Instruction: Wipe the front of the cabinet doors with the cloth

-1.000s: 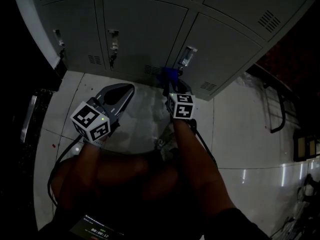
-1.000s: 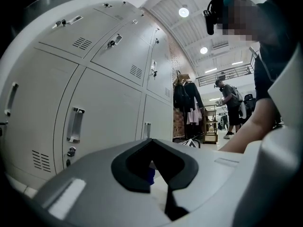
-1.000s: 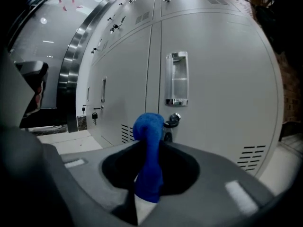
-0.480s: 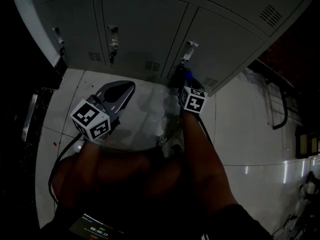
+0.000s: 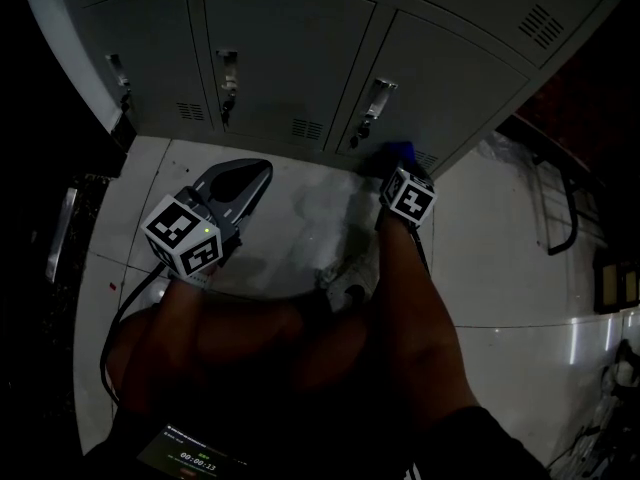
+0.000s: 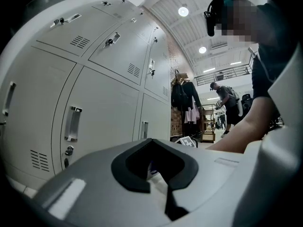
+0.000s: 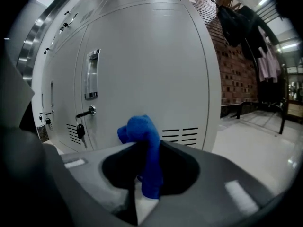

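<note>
The step in hand is, as I judge it, the wiping of the lowest door at the right of the grey metal locker bank (image 5: 300, 58). The right gripper (image 7: 141, 195) has its jaws closed on a blue cloth (image 7: 144, 141), which stands up out of them as a bunched fold. In the head view this cloth (image 5: 400, 151) is at the bottom edge of that locker door (image 7: 156, 65), just beside the vent slots (image 7: 180, 135); whether it really presses on the metal I cannot tell. The left gripper (image 6: 161, 183) hangs apart over the white floor (image 5: 500, 258), near the lockers but not touching them; its jaws are together and hold nothing.

The next move probably calls for pushing the cloth flat to the panel and sweeping it across or upward; the stroke should go around the recessed handle (image 7: 92, 74) and the key (image 7: 80, 130) hanging in the lock, because the fold could catch there; the other doors seem to wait for their turn.
</note>
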`<state>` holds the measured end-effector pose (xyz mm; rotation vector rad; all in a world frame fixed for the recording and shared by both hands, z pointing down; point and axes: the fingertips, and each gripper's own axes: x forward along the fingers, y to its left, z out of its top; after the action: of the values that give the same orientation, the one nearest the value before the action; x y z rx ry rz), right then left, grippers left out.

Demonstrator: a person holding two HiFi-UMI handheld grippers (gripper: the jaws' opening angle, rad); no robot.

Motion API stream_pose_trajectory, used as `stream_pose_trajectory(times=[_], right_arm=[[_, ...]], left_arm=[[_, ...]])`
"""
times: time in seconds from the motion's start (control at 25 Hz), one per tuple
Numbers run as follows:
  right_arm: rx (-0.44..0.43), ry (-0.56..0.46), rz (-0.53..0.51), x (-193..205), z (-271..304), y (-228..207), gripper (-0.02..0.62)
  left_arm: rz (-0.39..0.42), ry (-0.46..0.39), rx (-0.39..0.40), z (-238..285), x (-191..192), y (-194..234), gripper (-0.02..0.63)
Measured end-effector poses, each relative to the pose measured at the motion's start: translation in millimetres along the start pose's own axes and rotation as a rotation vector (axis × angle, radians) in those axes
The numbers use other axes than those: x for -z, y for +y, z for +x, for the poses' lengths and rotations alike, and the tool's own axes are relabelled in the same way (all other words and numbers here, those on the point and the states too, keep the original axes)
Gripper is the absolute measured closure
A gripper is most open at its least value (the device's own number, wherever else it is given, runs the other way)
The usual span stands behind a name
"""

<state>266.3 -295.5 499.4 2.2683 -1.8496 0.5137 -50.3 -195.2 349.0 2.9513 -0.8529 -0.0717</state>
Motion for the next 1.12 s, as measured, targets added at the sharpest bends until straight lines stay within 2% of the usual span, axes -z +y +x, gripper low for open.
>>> stream_pose_trajectory(times=[0.2, 0.32, 0.44, 0.64, 0.84, 0.96, 1.12], right_arm=[[0.09, 0.018, 0.095, 3, -4, -37, 0.518], [0.134, -0.007, 0.077, -7, -6, -67, 0.518], [0.154, -0.013, 0.053, -10, -8, -93, 0.518], [0.158, 0.033, 0.118, 2, -13, -110, 0.518], [0.111, -0.022, 0.115, -25, -26, -98, 0.518], [0.039, -0.07, 0.175, -48, -40, -72, 0.518], [-0.086, -0.187, 0.109, -92, -62, -18, 0.518]], left_arm=[[0.002, -0.004, 0.004, 0, 2, 1, 0.604], [-0.003, 0.004, -0.001, 0, 1, 1, 0.603], [0.001, 0.001, 0.002, 0, 3, 2, 0.603], [0.0, 0.004, 0.0, 1, 7, 4, 0.603], [0.002, 0.015, -0.007, 0, 11, 9, 0.603], [0.006, 0.008, -0.014, -1, 7, 12, 0.603], [0.004, 0.009, -0.028, -3, 3, 14, 0.603]])
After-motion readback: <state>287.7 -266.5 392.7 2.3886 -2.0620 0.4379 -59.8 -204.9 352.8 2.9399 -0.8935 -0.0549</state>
